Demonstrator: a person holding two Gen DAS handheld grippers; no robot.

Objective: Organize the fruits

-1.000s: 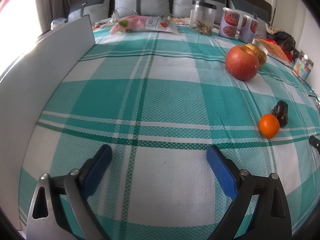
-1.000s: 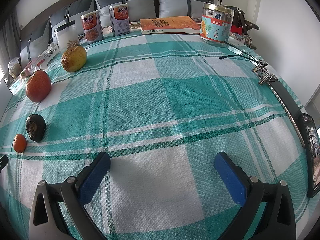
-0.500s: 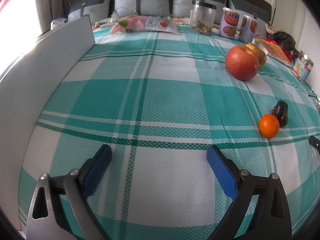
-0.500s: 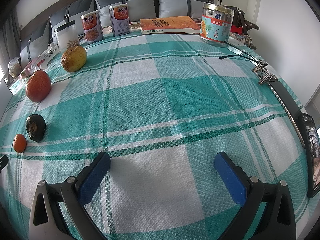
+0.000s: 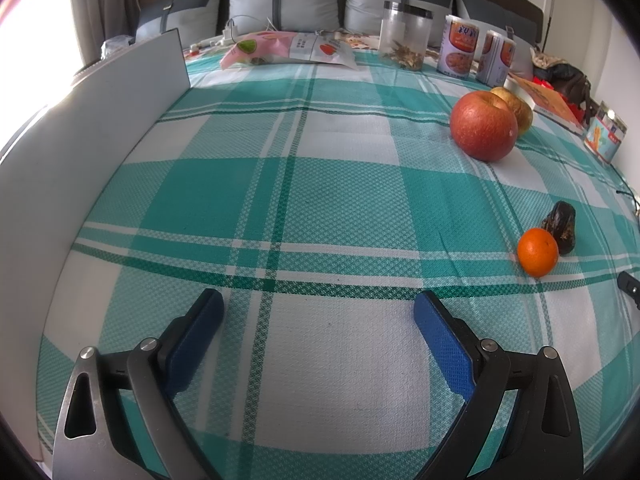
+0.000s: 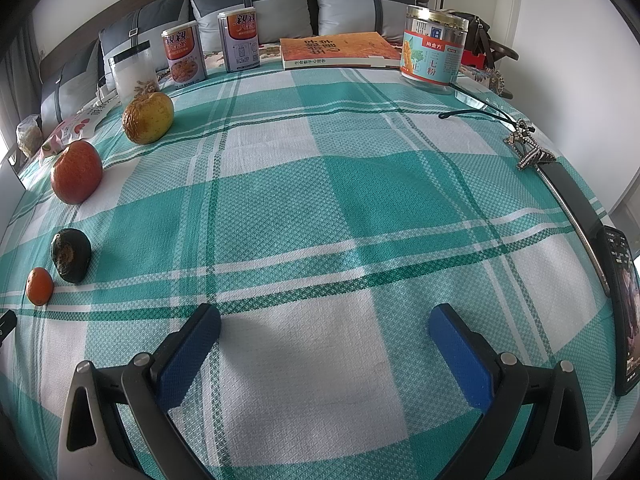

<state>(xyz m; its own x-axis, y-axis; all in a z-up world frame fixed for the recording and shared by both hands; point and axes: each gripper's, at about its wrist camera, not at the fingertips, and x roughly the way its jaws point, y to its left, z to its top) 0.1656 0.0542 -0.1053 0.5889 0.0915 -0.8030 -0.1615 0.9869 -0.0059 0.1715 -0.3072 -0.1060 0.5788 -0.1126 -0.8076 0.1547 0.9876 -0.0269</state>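
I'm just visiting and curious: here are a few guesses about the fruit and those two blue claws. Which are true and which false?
1. Both grippers are open and hold nothing. True: the left gripper and right gripper are both spread over bare cloth.
2. The orange lies beside the dark fruit. True.
3. The red apple is in a bowl. False: it sits straight on the checked cloth.
4. Four fruits lie in a row. True: the yellow apple is farthest.
5. The book lies between the grippers. False: it is at the far end, by the cans.
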